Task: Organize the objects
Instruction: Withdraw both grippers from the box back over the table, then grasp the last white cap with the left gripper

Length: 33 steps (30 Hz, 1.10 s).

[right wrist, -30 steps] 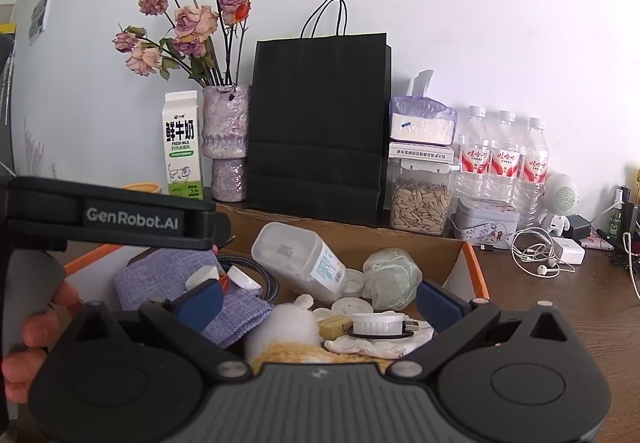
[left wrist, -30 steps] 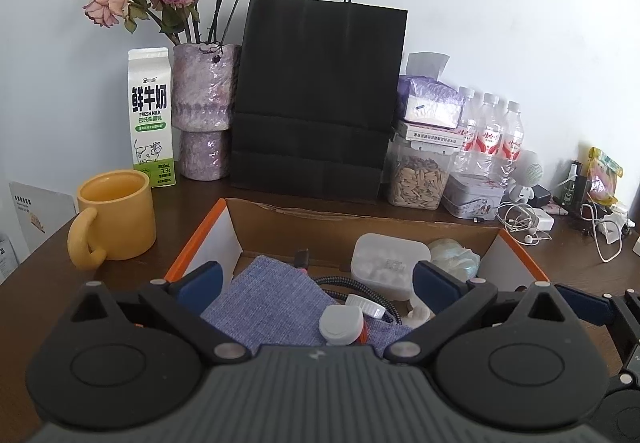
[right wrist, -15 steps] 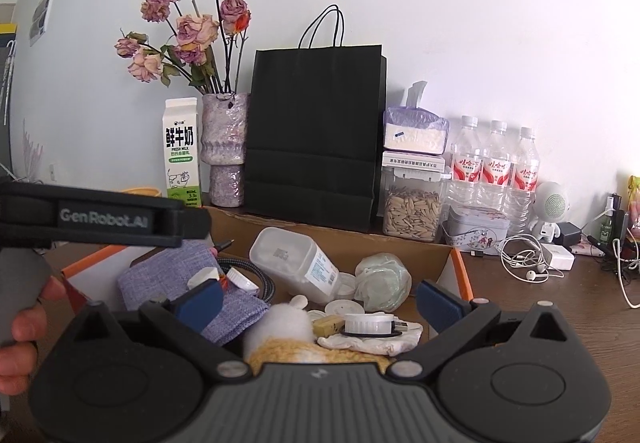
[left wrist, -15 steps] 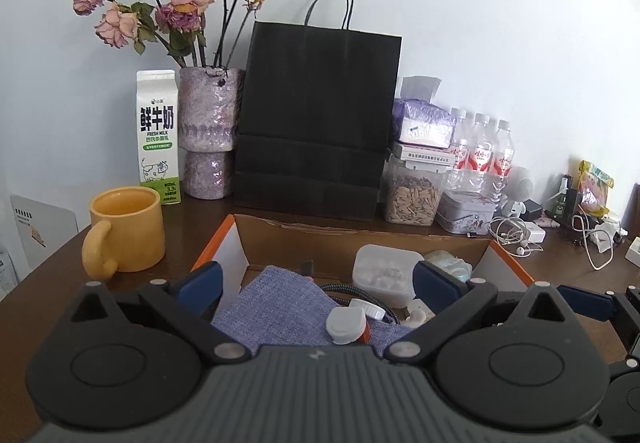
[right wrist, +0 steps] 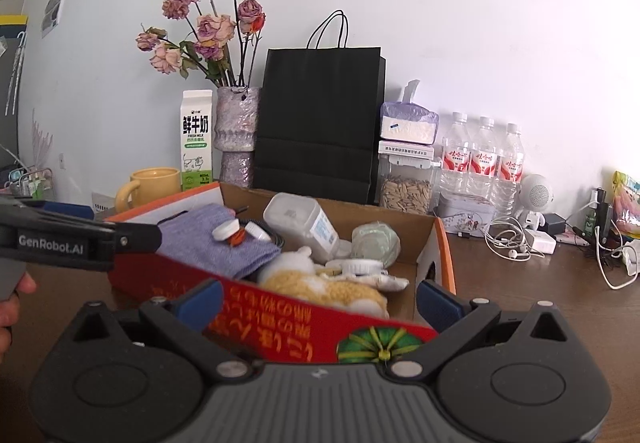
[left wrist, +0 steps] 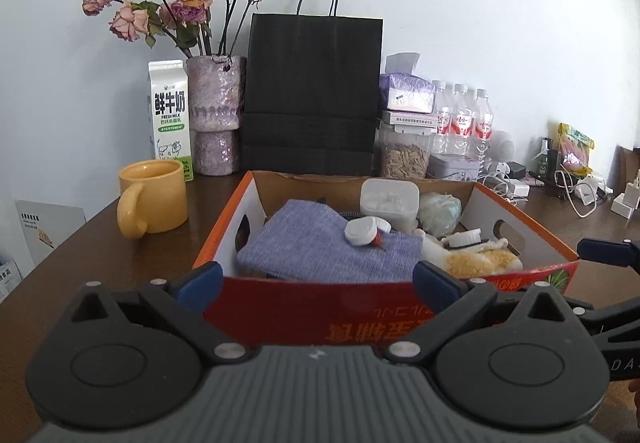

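The left gripper (left wrist: 316,281) and right gripper (right wrist: 318,299) both stand spread wide, holding nothing. The cardboard box (left wrist: 312,307) lies just ahead of each, its red near wall between the fingertips; a purple cloth (left wrist: 320,243) and plush toy (right wrist: 320,283) lie inside.

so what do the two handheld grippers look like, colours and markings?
Both alike: the left gripper and right gripper have a ribbed grey body, black linkage arms with round black discs and silver pivot pins, and blue-padded jaws. The left gripper's black side reads "GenRobot.AI" in white.
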### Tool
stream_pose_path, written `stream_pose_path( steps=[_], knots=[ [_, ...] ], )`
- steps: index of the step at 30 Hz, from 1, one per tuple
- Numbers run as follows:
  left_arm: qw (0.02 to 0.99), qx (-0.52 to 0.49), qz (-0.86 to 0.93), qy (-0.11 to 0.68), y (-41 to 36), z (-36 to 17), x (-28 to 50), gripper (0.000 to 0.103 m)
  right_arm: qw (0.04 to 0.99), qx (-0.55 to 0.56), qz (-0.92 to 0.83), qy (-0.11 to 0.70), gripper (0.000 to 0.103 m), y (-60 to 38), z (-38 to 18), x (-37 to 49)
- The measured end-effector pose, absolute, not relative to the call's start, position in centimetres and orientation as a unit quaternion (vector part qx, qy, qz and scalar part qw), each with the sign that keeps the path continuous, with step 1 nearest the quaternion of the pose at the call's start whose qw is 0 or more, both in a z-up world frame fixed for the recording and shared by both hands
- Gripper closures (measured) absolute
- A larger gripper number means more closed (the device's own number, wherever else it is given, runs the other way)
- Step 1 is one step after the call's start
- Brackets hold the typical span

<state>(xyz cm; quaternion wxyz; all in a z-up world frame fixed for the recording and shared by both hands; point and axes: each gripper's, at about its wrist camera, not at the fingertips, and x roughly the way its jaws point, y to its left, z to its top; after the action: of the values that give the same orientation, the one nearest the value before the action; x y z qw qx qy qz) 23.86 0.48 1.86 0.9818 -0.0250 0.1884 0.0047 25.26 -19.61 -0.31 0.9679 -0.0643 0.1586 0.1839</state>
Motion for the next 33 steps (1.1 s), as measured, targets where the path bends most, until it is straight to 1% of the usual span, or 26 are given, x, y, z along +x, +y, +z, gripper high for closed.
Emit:
stream_pose_path(
  steps=[4, 10, 13, 15, 16, 17, 18, 19, 20, 22, 27, 33],
  knots=[
    [0.979, -0.028, -0.005, 0.203, 0.8, 1.1, 22.9, 0.0, 0.967, -0.059, 0.184, 0.163, 0.0, -20.3, -1.0, 23.8],
    [0.966, -0.02, -0.011, 0.259, 0.5, -0.9, 23.0, 0.0, 0.969, -0.044, 0.177, 0.169, 0.0, -21.1, -1.4, 23.3],
    [0.962, -0.006, -0.018, 0.272, -0.1, -1.3, 23.2, 0.0, 0.967, -0.049, 0.181, 0.174, 0.0, -20.9, -1.5, 23.5],
    [0.958, 0.002, -0.023, 0.286, -0.5, -1.8, 23.5, 0.002, 0.966, -0.051, 0.184, 0.176, 0.0, -20.8, -1.6, 23.5],
    [0.956, 0.006, -0.025, 0.294, -0.6, -2.0, 23.7, 0.009, 0.965, -0.051, 0.185, 0.178, 0.0, -20.8, -1.6, 23.5],
    [0.952, 0.012, -0.027, 0.303, -0.9, -2.2, 23.9, 0.021, 0.965, -0.05, 0.186, 0.179, 0.0, -20.8, -1.7, 23.6],
    [0.949, 0.019, -0.031, 0.314, -1.2, -2.5, 24.1, 0.03, 0.964, -0.05, 0.187, 0.181, 0.0, -20.8, -1.7, 23.6],
    [0.947, 0.022, -0.039, 0.318, -1.4, -2.7, 24.1, 0.048, 0.963, -0.049, 0.189, 0.184, 0.0, -20.7, -1.7, 23.7],
    [0.948, 0.025, -0.048, 0.315, -1.5, -2.7, 24.0, 0.07, 0.963, -0.049, 0.19, 0.185, 0.0, -20.7, -1.8, 23.8],
    [0.948, 0.025, -0.062, 0.312, -1.7, -2.7, 23.7, 0.074, 0.962, -0.05, 0.192, 0.187, 0.0, -20.6, -1.8, 23.8],
    [0.954, 0.013, -0.045, 0.296, -1.4, -2.4, 23.3, 0.074, 0.958, -0.057, 0.199, 0.197, 0.0, -20.3, -2.0, 24.0],
    [0.962, -0.021, 0.002, 0.272, 0.1, -1.5, 23.2, 0.074, 0.947, -0.063, 0.218, 0.228, 0.0, -19.2, -2.5, 24.7]
  ],
)
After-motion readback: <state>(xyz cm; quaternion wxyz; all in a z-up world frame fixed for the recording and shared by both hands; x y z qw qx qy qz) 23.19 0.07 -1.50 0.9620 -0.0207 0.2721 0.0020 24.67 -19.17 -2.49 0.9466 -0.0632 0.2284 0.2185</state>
